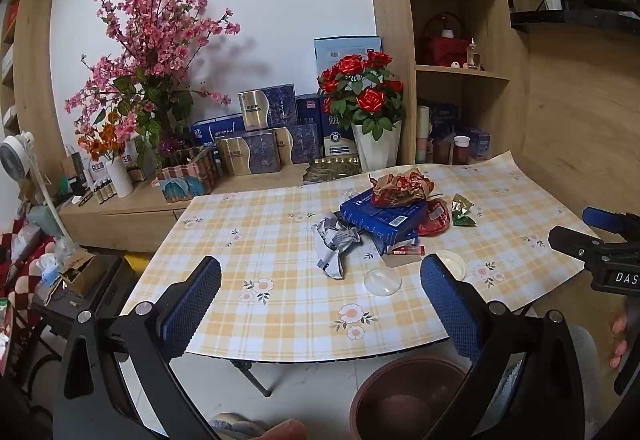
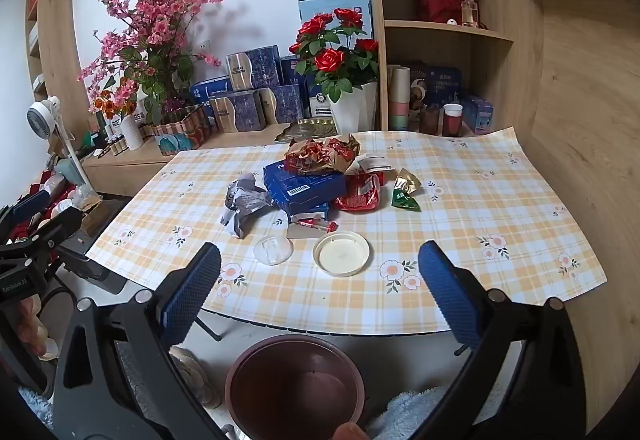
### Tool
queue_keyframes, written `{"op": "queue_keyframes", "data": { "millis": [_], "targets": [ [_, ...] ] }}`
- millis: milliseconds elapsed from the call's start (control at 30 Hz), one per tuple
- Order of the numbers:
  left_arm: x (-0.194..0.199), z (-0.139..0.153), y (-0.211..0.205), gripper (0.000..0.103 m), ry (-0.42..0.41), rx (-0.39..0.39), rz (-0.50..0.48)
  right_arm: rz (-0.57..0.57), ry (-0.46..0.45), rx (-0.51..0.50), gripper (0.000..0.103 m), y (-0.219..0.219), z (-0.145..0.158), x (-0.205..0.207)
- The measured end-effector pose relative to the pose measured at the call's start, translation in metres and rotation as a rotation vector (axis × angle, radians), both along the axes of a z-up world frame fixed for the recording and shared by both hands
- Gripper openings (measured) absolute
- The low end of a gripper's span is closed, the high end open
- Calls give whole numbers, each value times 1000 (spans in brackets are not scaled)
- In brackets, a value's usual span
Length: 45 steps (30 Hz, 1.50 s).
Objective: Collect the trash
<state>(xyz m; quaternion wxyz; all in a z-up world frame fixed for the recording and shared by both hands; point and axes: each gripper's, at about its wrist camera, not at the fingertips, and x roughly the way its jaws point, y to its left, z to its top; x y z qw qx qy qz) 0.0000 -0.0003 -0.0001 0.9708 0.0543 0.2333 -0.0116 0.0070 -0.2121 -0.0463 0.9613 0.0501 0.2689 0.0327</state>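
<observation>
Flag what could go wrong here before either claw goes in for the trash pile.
1. The crumpled gold-red wrapper sits loose on the blue box; grabbing the box first may spill it.
2. The clear plastic dome is see-through and shallow, so a claw could slip off it.
3. The brown bin sits below the table edge; drops may miss.

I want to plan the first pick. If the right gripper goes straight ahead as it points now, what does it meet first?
Probably the cream round lid, lying between the open right gripper fingers' line; depth is uncertain.
</observation>
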Motion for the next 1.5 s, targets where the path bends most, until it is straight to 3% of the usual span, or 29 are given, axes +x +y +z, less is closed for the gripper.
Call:
{"op": "queue_keyframes", "data": {
  "millis": [1500],
  "targets": [
    [-4,0,6,98,2,9,1,-9,3,7,97,16,-5,-1]
  ]
}}
